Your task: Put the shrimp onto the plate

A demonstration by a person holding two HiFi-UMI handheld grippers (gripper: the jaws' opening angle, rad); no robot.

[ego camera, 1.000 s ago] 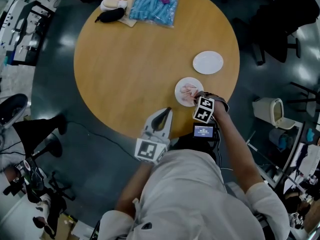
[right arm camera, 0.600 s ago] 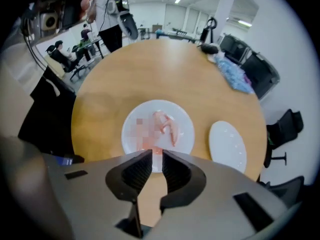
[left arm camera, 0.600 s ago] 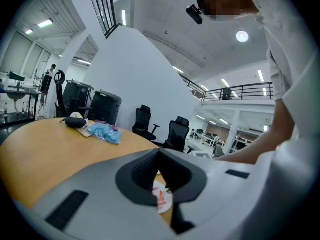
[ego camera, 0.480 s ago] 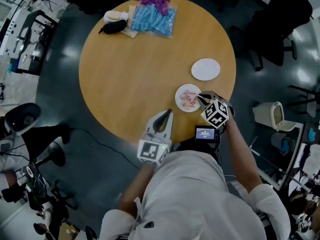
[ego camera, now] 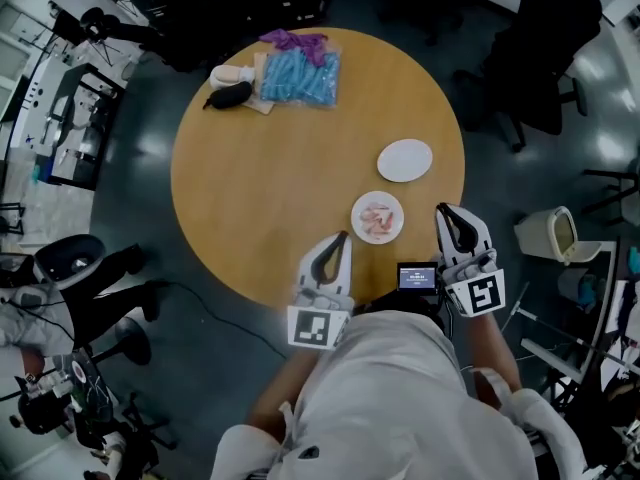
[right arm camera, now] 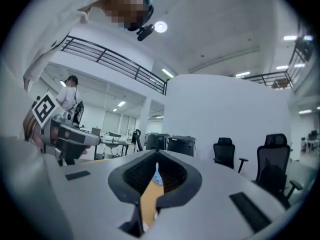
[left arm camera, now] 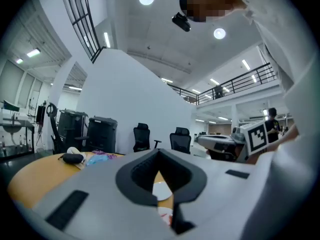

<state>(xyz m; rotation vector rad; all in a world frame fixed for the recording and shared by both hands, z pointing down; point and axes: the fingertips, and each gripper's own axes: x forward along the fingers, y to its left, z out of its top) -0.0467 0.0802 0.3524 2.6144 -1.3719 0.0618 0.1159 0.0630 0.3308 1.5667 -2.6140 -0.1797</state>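
Several pink shrimp lie on a small white plate (ego camera: 378,218) near the front right of the round wooden table (ego camera: 270,188). An empty white plate (ego camera: 405,160) sits just behind it. My right gripper (ego camera: 443,209) hovers at the table's edge, right of the shrimp plate and clear of it; its jaws have just been closing with nothing between them and now meet (right arm camera: 157,153). My left gripper (ego camera: 341,236) stays over the front edge, left of the shrimp plate, shut and empty (left arm camera: 159,152). Through its gap I glimpse the shrimp plate (left arm camera: 164,215).
A blue bag (ego camera: 297,73), purple cloth (ego camera: 295,40), a black item (ego camera: 228,95) and a white item (ego camera: 230,72) lie at the table's far side. A bin (ego camera: 553,233) and office chairs (ego camera: 540,48) stand to the right. A small screen (ego camera: 417,276) sits near my chest.
My right gripper has lifted off the shrimp plate, swung back and right to the table's edge and turned level. The left gripper has risen a little.
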